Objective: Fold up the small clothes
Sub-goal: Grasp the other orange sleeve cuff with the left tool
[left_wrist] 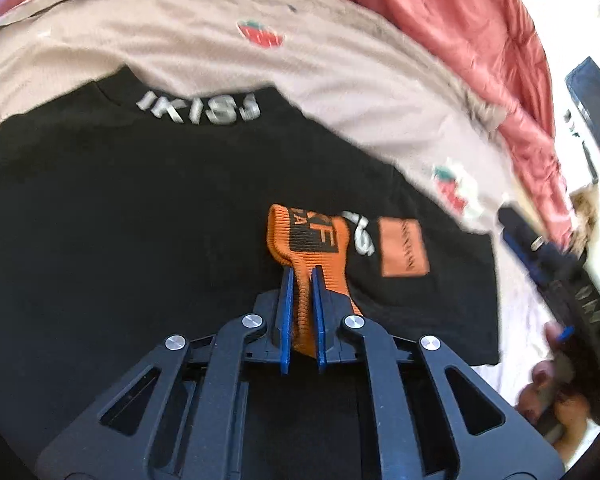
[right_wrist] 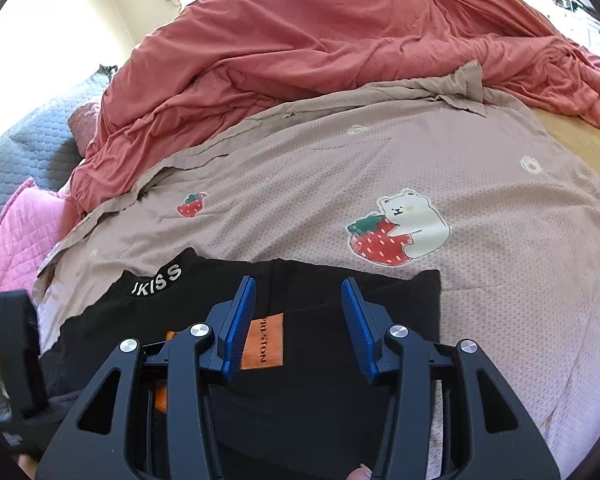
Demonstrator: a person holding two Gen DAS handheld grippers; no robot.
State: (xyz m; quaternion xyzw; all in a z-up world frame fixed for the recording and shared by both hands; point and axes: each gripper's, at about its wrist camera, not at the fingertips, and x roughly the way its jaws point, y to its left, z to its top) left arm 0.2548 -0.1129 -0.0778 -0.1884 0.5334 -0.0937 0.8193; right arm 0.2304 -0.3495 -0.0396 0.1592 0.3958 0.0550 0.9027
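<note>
A small black top (left_wrist: 140, 220) with white letters on its collar lies on a beige blanket. My left gripper (left_wrist: 301, 270) is shut on the top's orange ribbed cuff (left_wrist: 306, 240), which bulges out past the blue pads. An orange patch (left_wrist: 404, 247) shows just to the right of the cuff. In the right wrist view the same black top (right_wrist: 324, 344) lies under my right gripper (right_wrist: 300, 292), which is open with only the garment's flat cloth beneath it. The orange patch (right_wrist: 266, 340) sits by that gripper's left finger (right_wrist: 240, 320).
The beige blanket (right_wrist: 380, 152) with strawberry and bear prints covers the bed. A rumpled red quilt (right_wrist: 320, 32) lies behind it, and pink and grey pillows (right_wrist: 16, 232) at the left. The other gripper (left_wrist: 556, 280) and a hand (left_wrist: 548, 396) show at the right edge of the left wrist view.
</note>
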